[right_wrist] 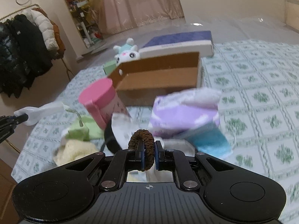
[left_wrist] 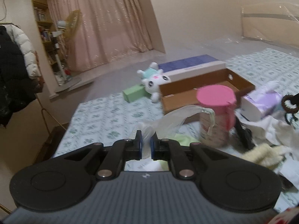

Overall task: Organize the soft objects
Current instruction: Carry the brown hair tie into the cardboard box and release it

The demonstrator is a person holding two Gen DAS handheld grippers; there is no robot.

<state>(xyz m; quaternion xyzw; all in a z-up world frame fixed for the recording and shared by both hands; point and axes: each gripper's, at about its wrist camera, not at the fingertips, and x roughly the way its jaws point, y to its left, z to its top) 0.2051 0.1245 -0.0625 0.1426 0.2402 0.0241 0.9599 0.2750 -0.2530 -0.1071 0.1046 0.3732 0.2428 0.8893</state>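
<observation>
My left gripper (left_wrist: 146,137) is shut on a white sock (left_wrist: 173,119) and holds it above the bed; the sock also shows in the right wrist view (right_wrist: 40,112). My right gripper (right_wrist: 149,145) is shut on a brown hair scrunchie (right_wrist: 144,145), which also shows at the right edge of the left wrist view (left_wrist: 289,103). A pile of soft things lies below: a cream knit piece (right_wrist: 74,154), a green cloth (right_wrist: 84,127) and white cloth (left_wrist: 271,128). An open brown cardboard box (right_wrist: 160,78) stands behind. A white plush toy (left_wrist: 155,79) lies by the box.
A pink-lidded canister (left_wrist: 216,112) stands before the box. A purple tissue pack (right_wrist: 185,112) and a blue item (right_wrist: 211,141) lie on the patterned bedsheet (right_wrist: 261,93). A blue-topped flat box (left_wrist: 192,68) and a green box (left_wrist: 133,92) lie behind. Coats (right_wrist: 22,52) hang at the left.
</observation>
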